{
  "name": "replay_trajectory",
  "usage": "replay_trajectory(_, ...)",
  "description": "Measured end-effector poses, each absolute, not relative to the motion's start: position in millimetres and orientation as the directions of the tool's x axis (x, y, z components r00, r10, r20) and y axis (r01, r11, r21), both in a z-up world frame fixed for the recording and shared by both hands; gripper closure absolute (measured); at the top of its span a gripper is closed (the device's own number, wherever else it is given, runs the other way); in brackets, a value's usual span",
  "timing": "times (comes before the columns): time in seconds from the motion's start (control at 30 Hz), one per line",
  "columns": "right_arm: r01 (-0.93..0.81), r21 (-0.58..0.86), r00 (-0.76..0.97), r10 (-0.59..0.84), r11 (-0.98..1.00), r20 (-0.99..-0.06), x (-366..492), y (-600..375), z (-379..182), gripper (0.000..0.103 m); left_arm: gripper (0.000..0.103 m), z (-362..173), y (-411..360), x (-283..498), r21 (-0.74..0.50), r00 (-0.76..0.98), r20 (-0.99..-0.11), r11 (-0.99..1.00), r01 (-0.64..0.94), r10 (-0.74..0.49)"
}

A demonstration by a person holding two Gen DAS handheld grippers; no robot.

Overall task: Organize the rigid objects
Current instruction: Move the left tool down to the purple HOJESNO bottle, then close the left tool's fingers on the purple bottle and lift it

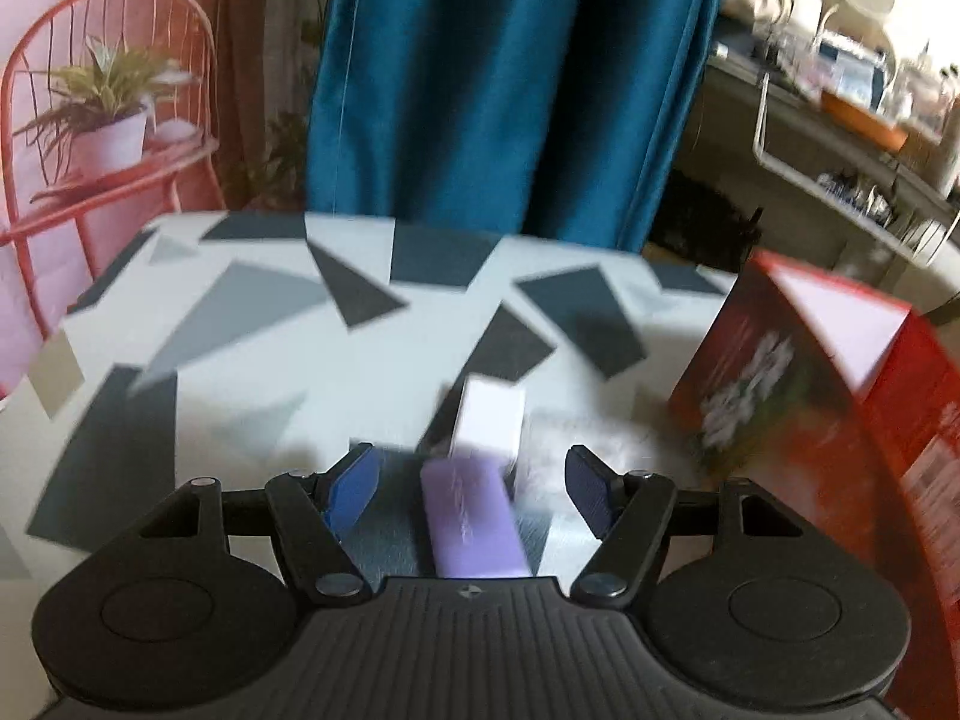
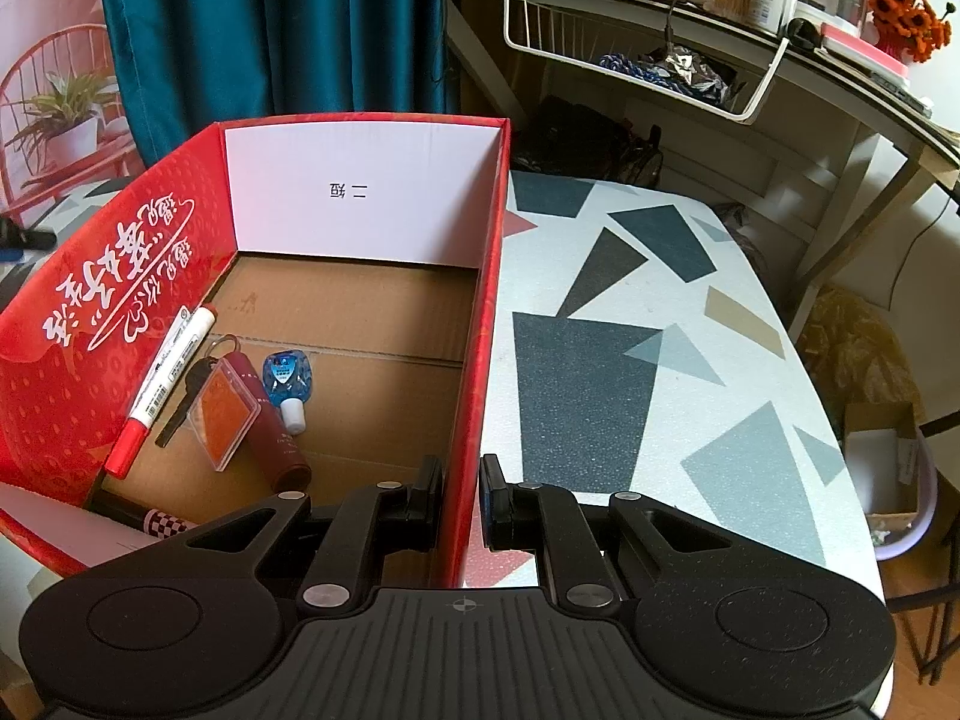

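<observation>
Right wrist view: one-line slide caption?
Right gripper clamps the red box wall; marker, key tag and small bottle lie inside.

Table [image 2: 660, 276] w/ geometric-print top carries red box [image 2: 480, 324], purple-white object [image 1: 474, 510].

1. The left gripper [image 1: 471, 483] points forward and downward, its two blue-padded fingers [image 1: 354, 489] spread wide apart.
2. Nothing is pressed between the left pads; both stand free, and the view from this gripper is blurred.
3. The right gripper [image 2: 462, 501] also tilts downward, its jaws drawn close together.
4. The right fingers [image 2: 429, 495] clamp a thin red box wall [image 2: 474, 372], one finger on each side of it.
</observation>
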State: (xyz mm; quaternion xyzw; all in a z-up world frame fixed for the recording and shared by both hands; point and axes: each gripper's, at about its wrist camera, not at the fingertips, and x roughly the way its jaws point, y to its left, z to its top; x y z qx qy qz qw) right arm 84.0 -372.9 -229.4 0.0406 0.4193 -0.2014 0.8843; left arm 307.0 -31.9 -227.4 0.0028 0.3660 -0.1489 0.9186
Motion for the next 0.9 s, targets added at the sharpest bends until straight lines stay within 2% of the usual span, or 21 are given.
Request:
replay_trajectory(0.4,0.387,-0.102,0.563,-0.323,0.916,-0.760,85.4,-372.6,-229.1,0.091,0.041,-271.9,-53.7,301.9,0.006,0.721,-0.677,0.978,0.208,-0.149)
replay_trajectory(0.67,0.386,-0.097,0.564,-0.317,0.918,-0.762,86.2,-373.4,-229.2,0.090,0.045,-274.9,-57.5,298.0,0.037,0.740,-0.663,0.982,0.187,-0.116)
replay_trajectory(0.73,0.386,-0.097,0.564,-0.318,0.917,-0.762,87.4,-373.6,-229.4,0.090,0.057,-275.5,-58.6,295.4,0.038,0.745,-0.655,0.978,0.203,-0.129)
replay_trajectory(0.77,0.387,-0.096,0.565,-0.318,0.917,-0.761,87.2,-373.9,-229.9,0.090,0.059,-275.5,-59.5,293.9,0.041,0.746,-0.652,0.977,0.210,-0.133)
replay_trajectory(0.9,0.388,-0.095,0.566,-0.318,0.917,-0.761,87.6,-373.8,-230.2,0.090,0.061,-275.3,-59.3,286.6,0.028,0.735,-0.657,0.968,0.248,-0.169)
